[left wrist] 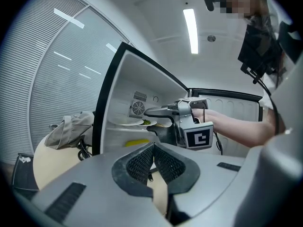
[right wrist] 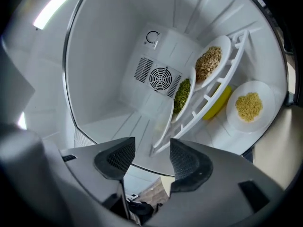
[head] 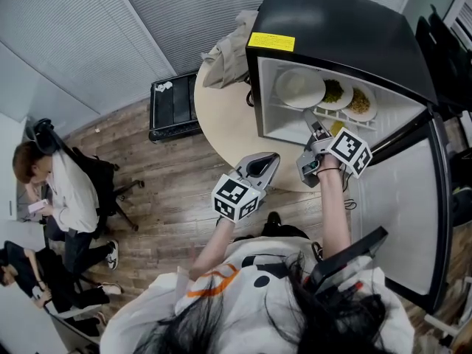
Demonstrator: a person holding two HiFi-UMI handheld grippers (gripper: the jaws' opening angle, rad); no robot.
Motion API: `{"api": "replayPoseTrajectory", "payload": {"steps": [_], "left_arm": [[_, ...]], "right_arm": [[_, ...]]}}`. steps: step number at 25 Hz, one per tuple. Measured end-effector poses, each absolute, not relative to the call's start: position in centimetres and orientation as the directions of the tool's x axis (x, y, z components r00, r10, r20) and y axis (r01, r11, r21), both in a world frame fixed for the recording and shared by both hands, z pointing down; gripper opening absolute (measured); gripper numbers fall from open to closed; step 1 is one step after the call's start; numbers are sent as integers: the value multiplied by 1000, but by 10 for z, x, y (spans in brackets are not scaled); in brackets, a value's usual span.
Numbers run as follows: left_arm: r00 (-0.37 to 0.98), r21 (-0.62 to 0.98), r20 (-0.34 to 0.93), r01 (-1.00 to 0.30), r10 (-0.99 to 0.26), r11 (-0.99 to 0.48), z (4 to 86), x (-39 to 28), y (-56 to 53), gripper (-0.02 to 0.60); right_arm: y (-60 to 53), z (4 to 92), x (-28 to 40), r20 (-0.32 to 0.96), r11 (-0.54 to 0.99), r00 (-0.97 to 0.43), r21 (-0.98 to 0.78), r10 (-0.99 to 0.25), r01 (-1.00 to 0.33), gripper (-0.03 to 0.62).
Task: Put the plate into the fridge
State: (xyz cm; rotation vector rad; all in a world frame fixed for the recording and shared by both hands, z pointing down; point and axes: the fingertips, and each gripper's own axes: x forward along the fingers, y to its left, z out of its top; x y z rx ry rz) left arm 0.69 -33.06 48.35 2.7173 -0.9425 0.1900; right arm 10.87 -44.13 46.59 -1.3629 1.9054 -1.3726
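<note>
The black mini fridge stands open on the round table. On its white wire shelf sit three plates side by side: a plain white plate, one with green food and one with brown grains. My right gripper is at the fridge mouth just in front of that shelf, open, with nothing between its pads. The white plate's rim lies just beyond them, untouched. My left gripper hangs over the table edge, shut and empty.
Below the shelf are a plate of yellow grains and a yellow item. The fridge door stands open at the right. A grey cloth bag lies on the table. A black box and seated people are at the left.
</note>
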Motion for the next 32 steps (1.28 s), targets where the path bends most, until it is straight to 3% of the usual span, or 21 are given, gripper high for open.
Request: {"api": "replayPoseTrajectory", "payload": {"steps": [4,13,32], "left_arm": [[786,197,203,-617,-584,-762,482,7,-326,11],[791,196,196,-610,-579,-768,479,-5,-310,11],[802,196,185,-596,-568,-778,482,-45,-233,11]], "right_arm": [[-430,465,106,213,57,-416,-834,-884,-549,142],[-395,464,85,228,112,-429,-764,-874,-635,73],[-296,471,25,196,163,-488,-784,-851,-599,44]]}}
